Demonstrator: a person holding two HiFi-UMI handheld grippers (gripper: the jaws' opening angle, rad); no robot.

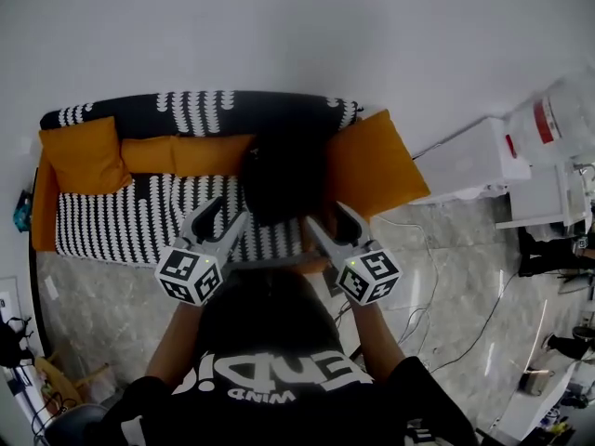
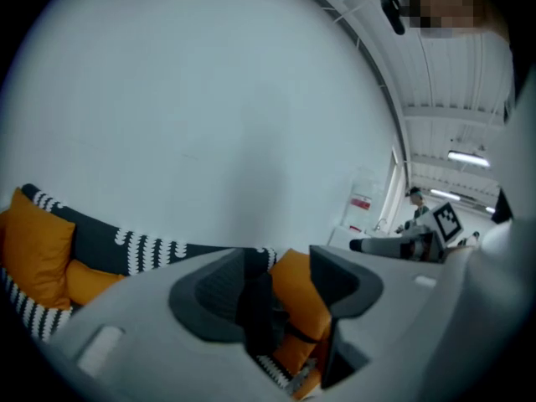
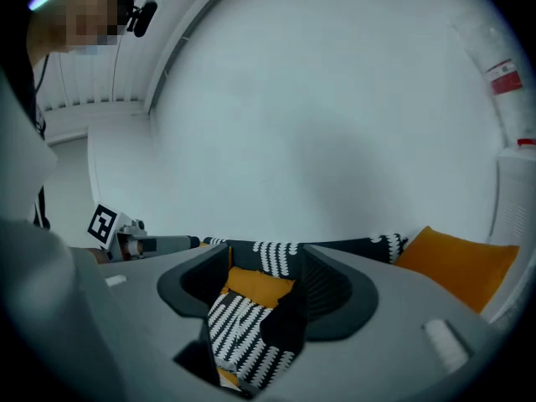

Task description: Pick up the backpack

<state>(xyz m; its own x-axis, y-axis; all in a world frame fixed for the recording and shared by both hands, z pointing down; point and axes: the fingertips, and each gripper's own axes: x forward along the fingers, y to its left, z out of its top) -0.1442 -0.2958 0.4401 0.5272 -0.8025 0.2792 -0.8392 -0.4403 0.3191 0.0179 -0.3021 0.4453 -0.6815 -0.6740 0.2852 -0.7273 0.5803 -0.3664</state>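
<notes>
Backpack (image 1: 284,179), black, sits mid-seat on the sofa (image 1: 121,216), against the sofa's backrest, with an orange cushion (image 1: 372,165) toward the sofa's right end. Its long axis seems to run from the sofa's front edge up to the backrest (a dark blob, little detail).

Left gripper (image 1: 226,214) and right gripper (image 1: 330,219) hang at the sofa's front edge, aimed at the backrest. Both have their jaws spread and nothing pinched.

The backpack lies ahead, between the two lines of aim. Each gripper view shows a slice of it beyond the gap, untouched. Neither hand is clearly nearer.

Judgement: the coming move turns on both converging toward the sofa's middle.
</notes>
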